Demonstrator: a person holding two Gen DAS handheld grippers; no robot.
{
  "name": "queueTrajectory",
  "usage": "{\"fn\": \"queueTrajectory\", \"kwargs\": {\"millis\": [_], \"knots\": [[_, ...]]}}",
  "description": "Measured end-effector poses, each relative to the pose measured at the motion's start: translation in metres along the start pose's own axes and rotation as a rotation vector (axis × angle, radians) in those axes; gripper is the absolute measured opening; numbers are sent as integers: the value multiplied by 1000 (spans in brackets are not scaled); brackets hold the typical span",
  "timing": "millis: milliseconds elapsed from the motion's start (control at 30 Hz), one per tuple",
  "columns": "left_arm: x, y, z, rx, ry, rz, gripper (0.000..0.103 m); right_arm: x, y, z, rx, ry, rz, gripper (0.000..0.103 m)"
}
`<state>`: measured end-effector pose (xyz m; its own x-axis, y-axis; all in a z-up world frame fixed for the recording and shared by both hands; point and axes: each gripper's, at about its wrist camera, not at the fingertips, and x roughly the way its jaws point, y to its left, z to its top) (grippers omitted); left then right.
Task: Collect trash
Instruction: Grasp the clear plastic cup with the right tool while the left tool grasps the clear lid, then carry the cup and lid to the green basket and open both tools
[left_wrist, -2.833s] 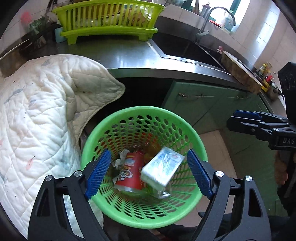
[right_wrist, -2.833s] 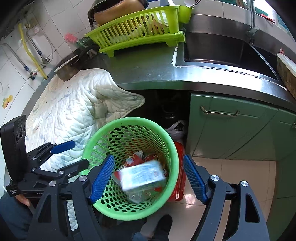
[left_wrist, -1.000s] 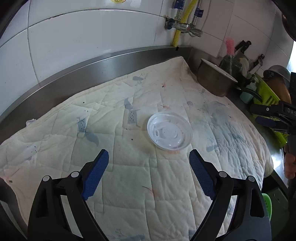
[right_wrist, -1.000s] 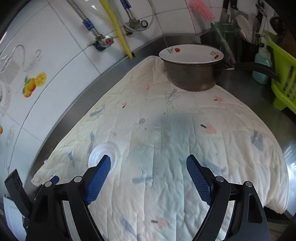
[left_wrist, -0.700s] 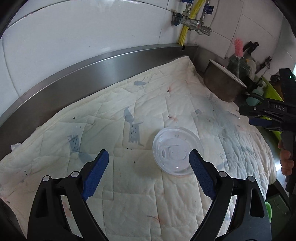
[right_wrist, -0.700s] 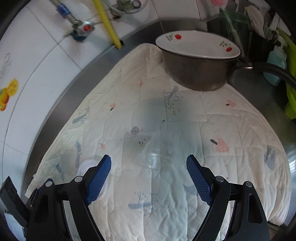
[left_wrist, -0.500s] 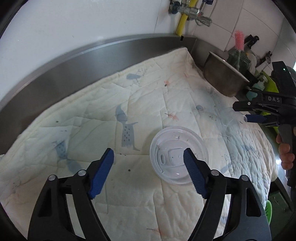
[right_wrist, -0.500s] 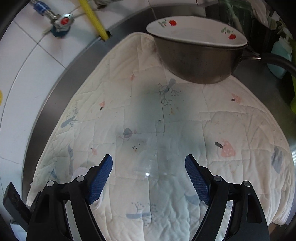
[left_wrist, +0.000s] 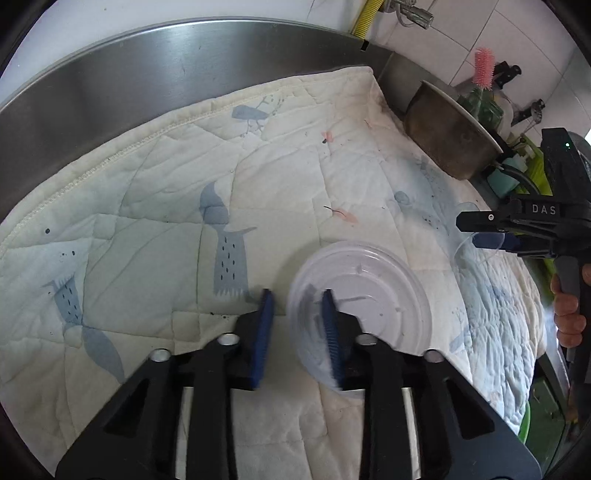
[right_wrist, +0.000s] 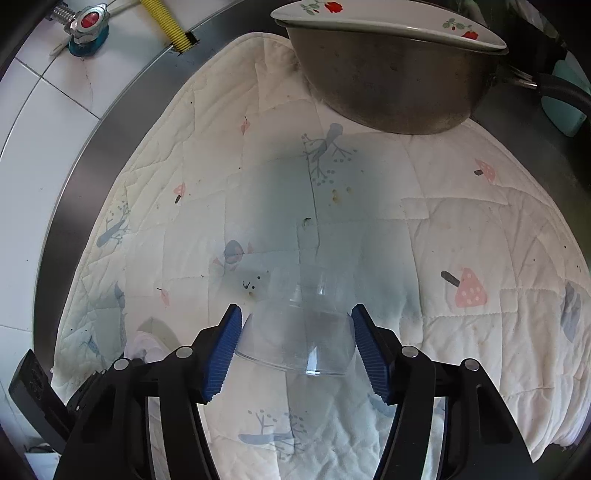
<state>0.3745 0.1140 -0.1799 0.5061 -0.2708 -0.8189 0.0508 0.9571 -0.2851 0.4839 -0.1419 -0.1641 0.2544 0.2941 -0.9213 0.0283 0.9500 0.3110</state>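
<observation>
Two claws: I have both low over the quilt (left_wrist: 155, 206).
Left claw (left_wrist: 295, 328): fingers narrowed around the lid's near rim, one blue pad outside it, one over it; I cannot tell if they pinch yet.
Lid (left_wrist: 369, 295): round, translucent, ridged, flat on the quilt, bare cloth on every side.
Right claw (right_wrist: 295, 347): grasping the cup, ribbed pads against both walls.
Cup (right_wrist: 303, 328): clear, thin plastic, on its side.
Pot (right_wrist: 391, 85): dull metal, plate-covered, on the quilt's far edge, well apart.
Wall edge: steel upstand along the quilt's left.
</observation>
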Motion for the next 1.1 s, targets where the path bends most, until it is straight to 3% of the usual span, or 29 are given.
{"fn": "queueTrajectory", "kwargs": {"millis": [100, 300, 533, 800, 1100], "knots": [[-5, -1, -2, 2, -24, 3, 8, -4, 0, -5, 1, -6, 11, 58], [-22, -9, -7, 9, -56, 3, 5, -27, -7, -21, 0, -31, 58, 58], [-51, -31, -23, 31, -80, -48, 4, -69, -19, -55, -26, -67, 113, 58], [-70, -62, -51, 59, -80, -77, 4, -123, -53, -125, -25, -109, 152, 58], [-106, -119, -93, 115, -89, -193, 4, -165, -121, -224, 34, -131, 157, 58]]}}
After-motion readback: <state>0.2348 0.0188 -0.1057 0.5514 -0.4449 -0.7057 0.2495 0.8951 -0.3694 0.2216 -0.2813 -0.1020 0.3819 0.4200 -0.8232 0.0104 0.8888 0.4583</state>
